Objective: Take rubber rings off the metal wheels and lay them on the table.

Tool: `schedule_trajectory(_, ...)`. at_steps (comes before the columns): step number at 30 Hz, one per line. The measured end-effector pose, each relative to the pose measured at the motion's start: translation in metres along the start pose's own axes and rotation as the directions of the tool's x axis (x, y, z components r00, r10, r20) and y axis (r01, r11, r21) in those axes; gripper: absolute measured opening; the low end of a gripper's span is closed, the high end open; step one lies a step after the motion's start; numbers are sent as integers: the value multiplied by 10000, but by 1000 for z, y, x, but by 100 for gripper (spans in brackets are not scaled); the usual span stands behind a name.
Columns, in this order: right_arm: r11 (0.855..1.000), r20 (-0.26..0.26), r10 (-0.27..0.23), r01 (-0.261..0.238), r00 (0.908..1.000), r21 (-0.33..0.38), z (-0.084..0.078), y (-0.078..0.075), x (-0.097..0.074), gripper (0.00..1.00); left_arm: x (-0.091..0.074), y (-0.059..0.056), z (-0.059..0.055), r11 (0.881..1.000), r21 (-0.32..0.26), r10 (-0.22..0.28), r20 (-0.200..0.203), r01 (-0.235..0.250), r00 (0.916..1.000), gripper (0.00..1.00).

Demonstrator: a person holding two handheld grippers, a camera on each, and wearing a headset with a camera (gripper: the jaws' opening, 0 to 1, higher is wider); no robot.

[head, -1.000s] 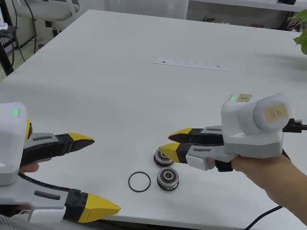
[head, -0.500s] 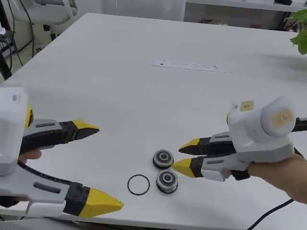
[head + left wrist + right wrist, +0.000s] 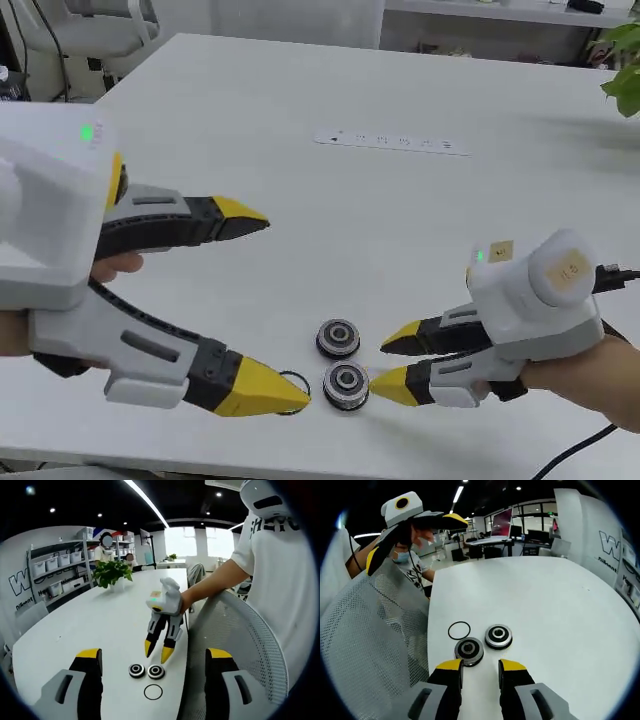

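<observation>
White desk (image 3: 200, 130): power strip (image 3: 390, 142) far back, plant (image 3: 625, 70) at the corner. Back wheel (image 3: 338, 338) and front wheel (image 3: 347, 381) sit side by side near the edge. The ring (image 3: 449, 631) lies just beside them, part-hidden in head view by the left hand-held gripper (image 3: 285, 310), jaws wide apart. Right hand-held gripper (image 3: 378, 362), jaws slightly apart, tips just beside front wheel.

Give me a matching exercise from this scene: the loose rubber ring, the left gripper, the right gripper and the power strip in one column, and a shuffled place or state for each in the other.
Column one
1. rubber ring
2. left gripper
3. right gripper
4. power strip

Column two
A. jaws wide apart, holding nothing
B. far across the table
C. lying flat beside the two wheels
D. jaws narrowly apart, tips next to a wheel

Pairs: 1-C, 2-A, 3-D, 4-B
</observation>
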State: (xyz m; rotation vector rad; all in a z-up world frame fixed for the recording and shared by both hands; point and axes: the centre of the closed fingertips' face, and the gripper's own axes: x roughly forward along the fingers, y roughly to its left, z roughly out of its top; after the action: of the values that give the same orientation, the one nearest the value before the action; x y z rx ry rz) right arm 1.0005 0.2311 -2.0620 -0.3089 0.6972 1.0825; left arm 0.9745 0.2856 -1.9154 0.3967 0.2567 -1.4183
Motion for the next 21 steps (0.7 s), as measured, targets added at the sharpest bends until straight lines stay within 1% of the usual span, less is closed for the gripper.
schedule_trajectory(1, 10000, -4, 44, -44, 10000, -3, 0, 1, 0, 25, 4, -3, 8, 9998, 90, -194, 173, 192, 9997, 81)
schedule_trajectory(2, 10000, -20, 72, -72, 10000, -1, -1, 2, 1, 25, 9, -8, 15, 9995, 156, -281, 255, 277, 9993, 80)
schedule_trajectory(3, 9999, -49, 105, -105, 9999, -6, -1, 3, 1, 25, 13, -7, 18, 9990, 260, -367, 338, 358, 9988, 79)
schedule_trajectory(4, 9999, -55, 129, -129, 9999, -20, -2, 4, 2, 25, 15, -5, 17, 9986, 343, -404, 363, 392, 9985, 79)
schedule_trajectory(6, 9996, -22, 271, -271, 9996, -117, -2, 8, 5, 24, 21, 1, 20, 9976, 566, -424, 481, 397, 9979, 78)
schedule_trajectory(7, 9991, -16, 351, -352, 9994, -226, -2, 10, 7, 24, 24, 3, 22, 9976, 608, -373, 632, 335, 9973, 76)
schedule_trajectory(8, 9988, -62, 390, -392, 9992, -293, -2, 12, 9, 23, 29, 8, 24, 9984, 493, -313, 1037, 262, 9941, 73)
schedule_trajectory(9, 9986, -123, 420, -424, 9990, -325, -3, 13, 10, 24, 33, 9, 24, 9991, 286, -355, 1174, 324, 9925, 70)
schedule_trajectory(10, 9984, -178, 437, -444, 9989, -364, -4, 14, 10, 24, 37, 10, 20, 9990, 115, -448, 1179, 438, 9920, 68)
schedule_trajectory(12, 9978, -255, 470, -481, 9986, -461, -5, 15, 11, 24, 46, 9, 12, 9982, 206, -578, 968, 561, 9936, 66)
schedule_trajectory(13, 9976, -277, 486, -499, 9984, -481, -6, 15, 11, 24, 49, 9, 9, 9973, 405, -645, 807, 614, 9947, 65)
schedule_trajectory(14, 9975, -296, 493, -507, 9983, -496, -6, 16, 12, 24, 52, 10, 2, 9963, 587, -662, 563, 629, 9962, 64)
schedule_trajectory(19, 9979, -304, 483, -495, 9984, -423, -8, 14, 14, 24, 65, 13, -12, 9924, 849, -908, 195, 888, 9957, 60)
schedule_trajectory(21, 9978, -356, 517, -531, 9980, -384, -9, 15, 15, 24, 71, 16, -18, 9922, 900, -877, 73, 867, 9961, 56)
